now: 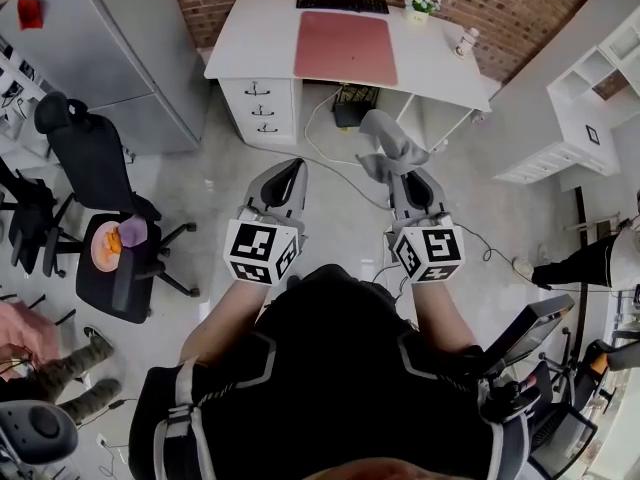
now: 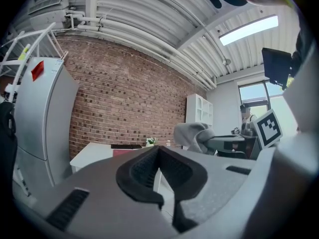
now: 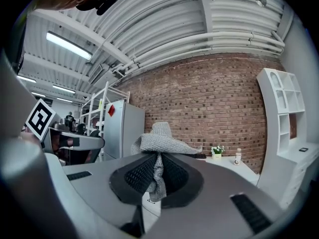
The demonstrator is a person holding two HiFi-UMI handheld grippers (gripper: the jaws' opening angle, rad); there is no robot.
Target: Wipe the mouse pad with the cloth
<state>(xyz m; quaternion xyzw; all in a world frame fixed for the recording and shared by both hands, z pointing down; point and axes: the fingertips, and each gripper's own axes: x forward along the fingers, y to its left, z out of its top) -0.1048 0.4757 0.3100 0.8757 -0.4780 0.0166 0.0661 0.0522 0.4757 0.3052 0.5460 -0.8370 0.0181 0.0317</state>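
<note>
Right gripper point(image 3: 158, 156) clamped on cloth point(image 3: 160, 139). Grey cloth bunches above jaws and covers their tips in head view. Left gripper point(image 2: 159, 152): jaws together, nothing between. Both grippers in air, short of desk point(image 1: 250, 43), well apart from it. Red mouse pad point(image 1: 346, 47) at mid-desk, just in front of keyboard point(image 1: 342, 3). In left gripper view, pad mostly hidden behind gripper body.
</note>
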